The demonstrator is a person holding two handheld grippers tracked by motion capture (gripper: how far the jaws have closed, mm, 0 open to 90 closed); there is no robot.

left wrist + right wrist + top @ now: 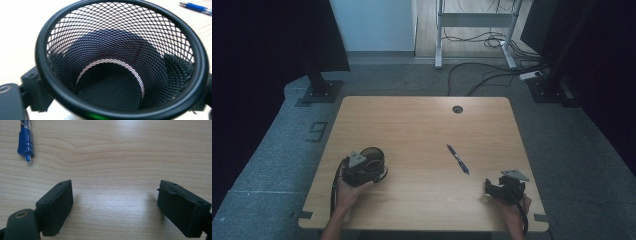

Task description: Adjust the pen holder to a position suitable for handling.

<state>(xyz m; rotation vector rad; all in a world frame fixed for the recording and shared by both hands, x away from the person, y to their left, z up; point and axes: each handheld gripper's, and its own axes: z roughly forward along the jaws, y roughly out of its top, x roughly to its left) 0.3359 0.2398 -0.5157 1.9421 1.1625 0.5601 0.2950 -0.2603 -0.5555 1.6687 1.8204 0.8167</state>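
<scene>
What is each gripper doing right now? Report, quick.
Left gripper: shut on the mesh pen cup.
Right gripper: open, holding nothing, over the table.

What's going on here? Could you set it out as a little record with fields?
Surface: wooden table
Left gripper: shut on the black mesh cup, jaws outside its wall
Cup contents: empty, dark base visible
Right gripper: open, jaws wide apart, low over bare wood
Blue pen: lying flat between the grippers, untouched
Likely next move: right gripper probably goes for the pen
</scene>
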